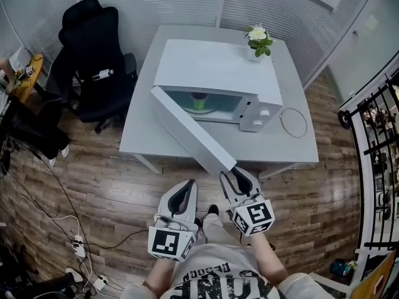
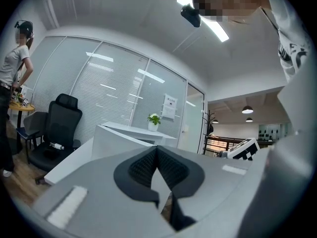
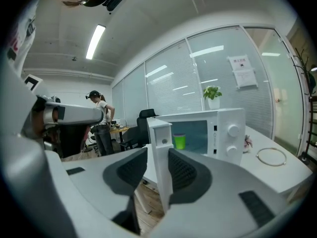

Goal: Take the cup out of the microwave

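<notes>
A green cup [image 1: 198, 101] [image 3: 179, 141] stands inside the white microwave [image 1: 212, 67] on the table [image 1: 140, 129]. The microwave door [image 1: 190, 132] [image 3: 161, 148] is swung wide open toward me. My right gripper [image 1: 235, 174] [image 3: 158, 155] is at the door's free edge, which fills the gap between the pads; it is shut on that edge. My left gripper [image 1: 189, 185] [image 2: 157, 150] hangs just left of it, off the table's front, shut with nothing in it.
A potted plant [image 1: 257, 42] sits on the microwave's far right corner. A wire ring [image 1: 293, 122] lies on the table to its right. A black office chair [image 1: 93, 61] stands left of the table; cables and a power strip [image 1: 78, 248] lie on the floor.
</notes>
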`<state>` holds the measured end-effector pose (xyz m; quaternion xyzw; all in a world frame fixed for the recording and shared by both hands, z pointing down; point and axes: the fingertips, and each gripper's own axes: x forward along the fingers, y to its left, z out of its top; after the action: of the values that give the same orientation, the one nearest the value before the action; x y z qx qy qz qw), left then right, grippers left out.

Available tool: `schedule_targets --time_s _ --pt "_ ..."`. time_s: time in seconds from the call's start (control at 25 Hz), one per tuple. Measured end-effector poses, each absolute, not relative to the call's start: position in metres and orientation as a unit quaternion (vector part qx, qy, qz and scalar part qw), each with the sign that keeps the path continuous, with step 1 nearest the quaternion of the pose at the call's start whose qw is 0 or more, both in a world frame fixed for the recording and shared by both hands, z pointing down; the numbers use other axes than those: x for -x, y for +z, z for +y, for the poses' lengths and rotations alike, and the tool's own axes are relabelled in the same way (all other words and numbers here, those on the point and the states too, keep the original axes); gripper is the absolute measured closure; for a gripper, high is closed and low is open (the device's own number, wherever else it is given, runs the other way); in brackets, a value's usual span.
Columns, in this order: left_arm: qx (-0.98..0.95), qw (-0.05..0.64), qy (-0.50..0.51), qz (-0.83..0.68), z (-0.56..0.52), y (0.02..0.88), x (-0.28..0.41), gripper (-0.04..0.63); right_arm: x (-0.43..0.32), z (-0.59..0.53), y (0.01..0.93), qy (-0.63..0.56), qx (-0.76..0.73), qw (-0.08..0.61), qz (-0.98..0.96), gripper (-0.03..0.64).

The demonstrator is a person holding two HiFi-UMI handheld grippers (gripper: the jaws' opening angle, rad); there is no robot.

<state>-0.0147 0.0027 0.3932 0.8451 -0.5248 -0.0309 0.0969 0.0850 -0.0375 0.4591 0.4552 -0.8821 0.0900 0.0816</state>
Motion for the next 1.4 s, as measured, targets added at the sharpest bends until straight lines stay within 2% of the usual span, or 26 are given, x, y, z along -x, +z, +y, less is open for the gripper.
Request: schedule_targets --time_s 0.48,0.84,1.4 --pt "-0.846 0.095 -0.037 -0.523 0.022 0.388 0.019 0.586 -0.048 -0.001 0.459 0.08 -0.398 0.089 -0.91 0.493" --pt "-0.853 0.105 -0.059 -0.508 0.035 0.37 0.005 0.586 -0.022 0.032 0.447 0.051 -0.293 0.086 -0.951 0.503" --pt "-0.877 0.108 -0.062 -0.464 0.006 0.36 -0.104 0.584 -0.128 -0.039 0.428 0.028 -0.396 0.077 -0.915 0.538"
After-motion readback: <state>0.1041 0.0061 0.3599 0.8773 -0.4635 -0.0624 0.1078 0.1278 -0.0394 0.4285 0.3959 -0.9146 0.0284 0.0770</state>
